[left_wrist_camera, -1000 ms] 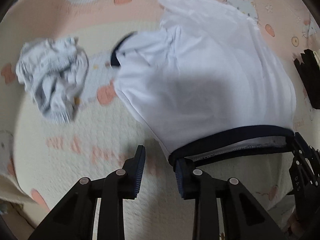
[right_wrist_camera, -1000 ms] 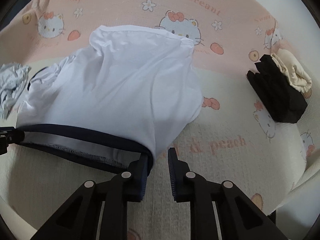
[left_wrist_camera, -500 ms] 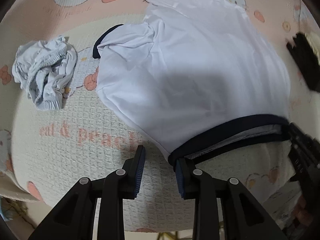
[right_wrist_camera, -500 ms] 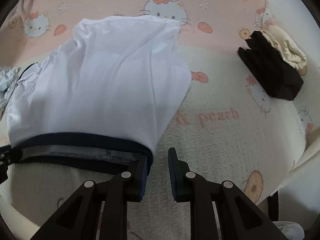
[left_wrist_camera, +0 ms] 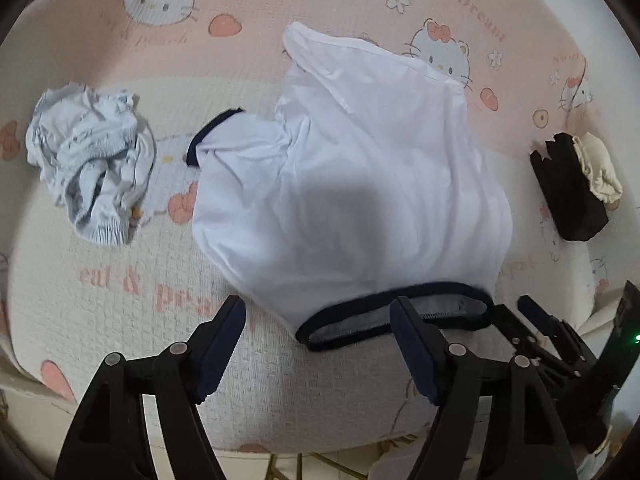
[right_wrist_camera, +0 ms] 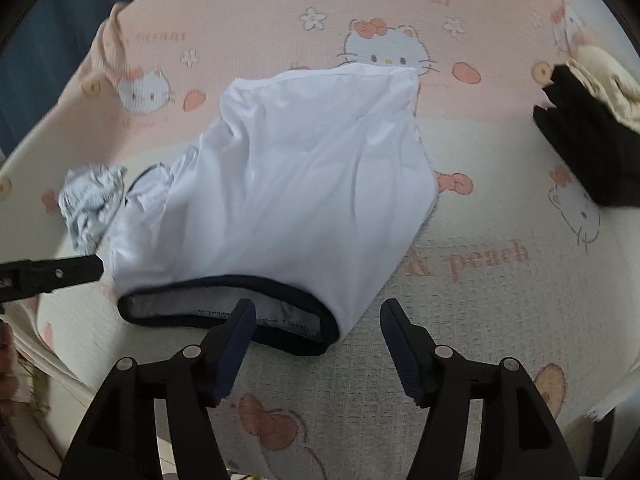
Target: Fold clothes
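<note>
A white shirt (left_wrist_camera: 360, 184) with dark navy trim lies on the patterned blanket, its navy-edged opening (left_wrist_camera: 396, 312) nearest me. My left gripper (left_wrist_camera: 318, 344) is open, its fingers straddling the left part of that opening. In the right wrist view the same shirt (right_wrist_camera: 288, 200) lies rumpled, and my right gripper (right_wrist_camera: 318, 344) is open just in front of the navy edge (right_wrist_camera: 240, 316). Nothing is held between either pair of fingers. The right gripper's body (left_wrist_camera: 560, 344) shows at the left view's lower right.
A crumpled light grey garment (left_wrist_camera: 92, 164) lies left of the shirt. A folded black item with a cream piece on it (left_wrist_camera: 576, 188) sits at the right. The pink and cream cartoon blanket (left_wrist_camera: 120, 300) covers the surface; its front edge drops off near me.
Both grippers have opened and let go of the shirt's navy edge. The shirt has dropped onto the blanket and both grippers have pulled back a little.
</note>
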Demonstrator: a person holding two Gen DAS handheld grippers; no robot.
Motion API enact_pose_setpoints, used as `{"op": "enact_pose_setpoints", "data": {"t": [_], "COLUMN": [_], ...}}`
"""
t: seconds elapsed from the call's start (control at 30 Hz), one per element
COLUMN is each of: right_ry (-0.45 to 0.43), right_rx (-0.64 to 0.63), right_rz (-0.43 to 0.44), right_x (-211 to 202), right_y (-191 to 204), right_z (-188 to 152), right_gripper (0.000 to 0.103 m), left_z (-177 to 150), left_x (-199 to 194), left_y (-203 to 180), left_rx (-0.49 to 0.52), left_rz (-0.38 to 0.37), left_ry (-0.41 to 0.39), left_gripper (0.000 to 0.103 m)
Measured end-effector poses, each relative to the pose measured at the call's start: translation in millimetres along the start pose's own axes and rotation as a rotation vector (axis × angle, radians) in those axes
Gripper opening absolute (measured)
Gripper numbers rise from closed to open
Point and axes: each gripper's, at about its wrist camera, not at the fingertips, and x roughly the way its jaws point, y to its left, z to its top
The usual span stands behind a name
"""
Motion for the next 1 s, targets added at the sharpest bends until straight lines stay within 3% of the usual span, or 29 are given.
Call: {"op": "enact_pose_setpoints", "data": {"t": [0.2, 0.47, 0.73, 0.83, 1.0], "right_ry": [0.010, 0.044, 0.039, 0.039, 0.049], "right_rx": [0.065, 0.160, 0.222, 0.332, 0.504], "right_rz": [-0.023, -0.050, -0.002, 0.068, 0.189], "right_x": [4, 8, 9, 22, 48], "right_y": [-24, -52, -78, -97, -120], "right_z": [9, 22, 62, 65, 49], "right_gripper": [0.065, 0.065, 0.071, 0.071, 0.071], "left_z": [19, 26, 43, 50, 65], "left_x": [13, 23, 34, 36, 46], "left_y": [-14, -51, -79, -85, -97], "left_rx": [0.075, 0.278, 0.404, 0.407, 0.386], "left_rz": [0.057, 0.112, 0.114, 0.108, 0.033], "left_ry": [0.008, -0.019, -0.046, -0.056, 0.020], "left_gripper": [0.073, 0.073, 0.073, 0.073, 0.073]}}
